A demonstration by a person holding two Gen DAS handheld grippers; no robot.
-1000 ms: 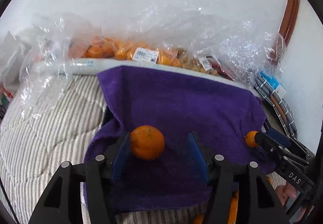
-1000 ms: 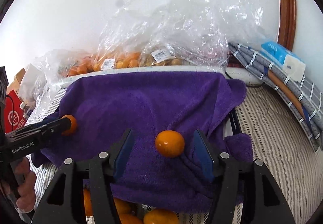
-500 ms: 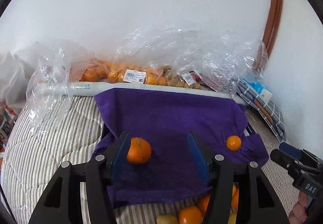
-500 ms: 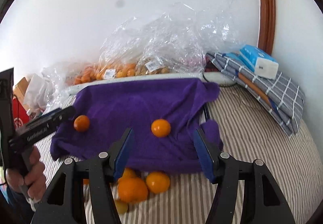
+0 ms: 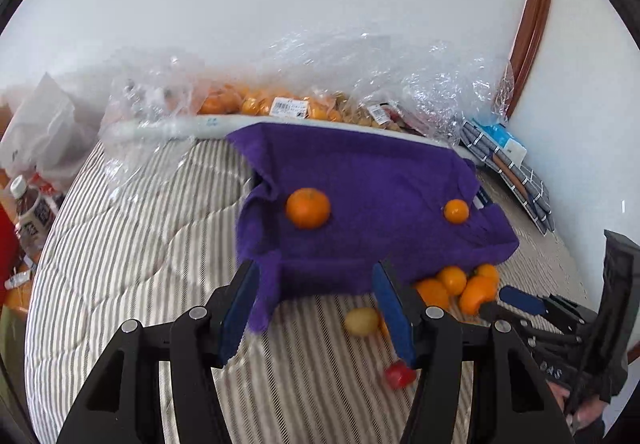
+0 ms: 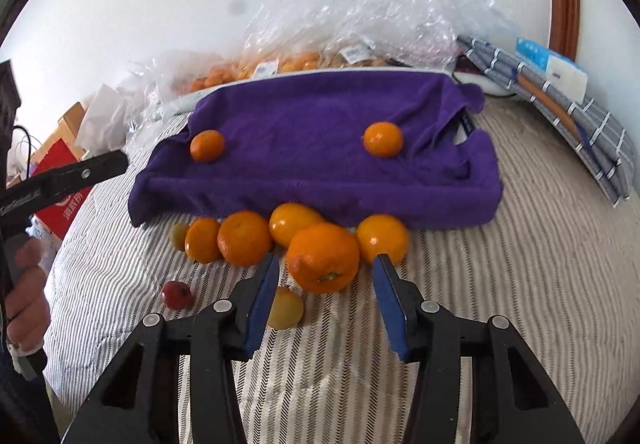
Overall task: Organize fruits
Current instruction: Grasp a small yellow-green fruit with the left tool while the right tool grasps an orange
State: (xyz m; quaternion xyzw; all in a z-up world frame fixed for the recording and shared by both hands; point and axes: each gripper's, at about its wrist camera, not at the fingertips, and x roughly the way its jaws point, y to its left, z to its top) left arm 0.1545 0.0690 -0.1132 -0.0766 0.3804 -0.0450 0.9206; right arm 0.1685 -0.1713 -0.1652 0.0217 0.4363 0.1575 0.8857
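Note:
A purple towel (image 6: 320,124) (image 5: 360,180) covers a tray on the striped bed. Two oranges lie on it: a left one (image 6: 207,145) (image 5: 308,207) and a right one (image 6: 383,139) (image 5: 456,211). Several oranges are piled in front of the towel, the largest (image 6: 323,257) just ahead of my right gripper (image 6: 326,296), which is open and empty. A small red fruit (image 6: 176,294) (image 5: 399,375) and a yellowish fruit (image 6: 285,309) (image 5: 362,321) lie nearby. My left gripper (image 5: 316,308) is open and empty, held back from the towel's front edge.
Clear plastic bags of oranges (image 6: 280,64) (image 5: 256,104) lie along the wall behind the towel. A folded checked cloth with a blue pack (image 6: 552,64) sits at the right. A drink bottle (image 5: 32,212) and a red bag (image 6: 60,196) stand at the bed's left side.
Both grippers have pulled back from the towel, leaving the two oranges on it. The pile of fruit in front of the towel has come into view.

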